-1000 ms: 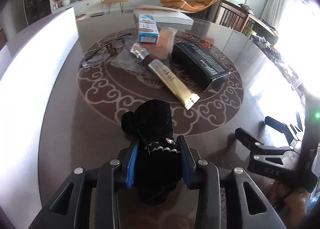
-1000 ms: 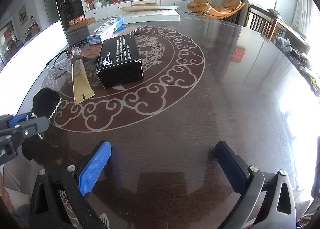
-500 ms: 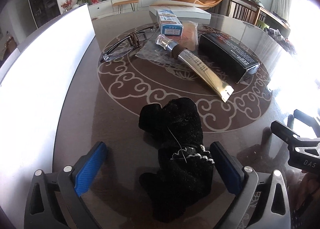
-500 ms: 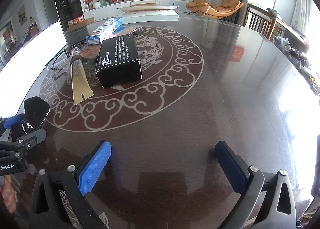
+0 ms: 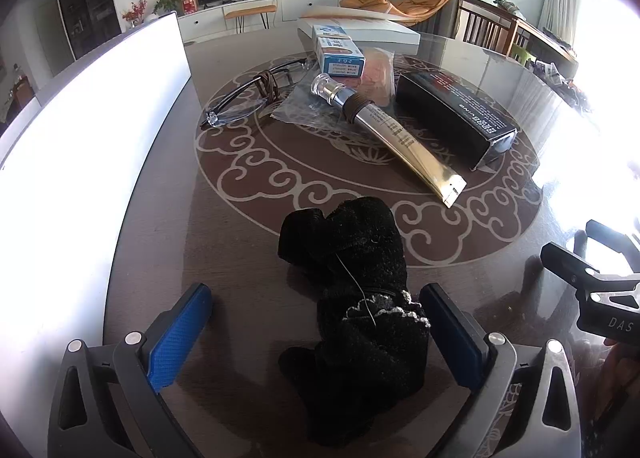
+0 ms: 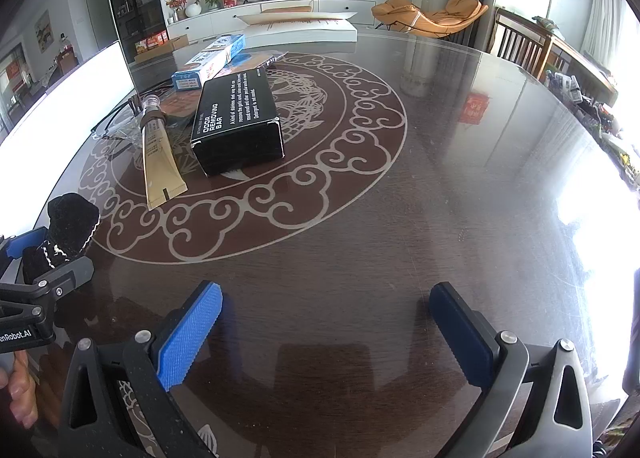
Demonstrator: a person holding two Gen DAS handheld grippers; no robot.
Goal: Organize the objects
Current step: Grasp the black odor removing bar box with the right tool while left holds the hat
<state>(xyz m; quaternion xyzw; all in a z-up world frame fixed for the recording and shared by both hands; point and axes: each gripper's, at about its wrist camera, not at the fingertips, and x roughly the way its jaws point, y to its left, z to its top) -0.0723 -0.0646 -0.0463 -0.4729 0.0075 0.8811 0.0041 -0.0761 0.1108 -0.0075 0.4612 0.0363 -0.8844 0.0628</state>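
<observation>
Black knitted sock (image 5: 360,298) is lying on the worktop (image 5: 240,242) between our left gripper (image 5: 316,334) pads — jaws just opened wide, holding nothing. Soft, light, floppy — we are judging its bunched middle the best grip.

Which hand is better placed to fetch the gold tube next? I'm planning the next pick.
Probably right. The right tongs are open over bare table, while the left tongs, though open too, straddle the black sock, which blocks the way to the gold tube.
</observation>
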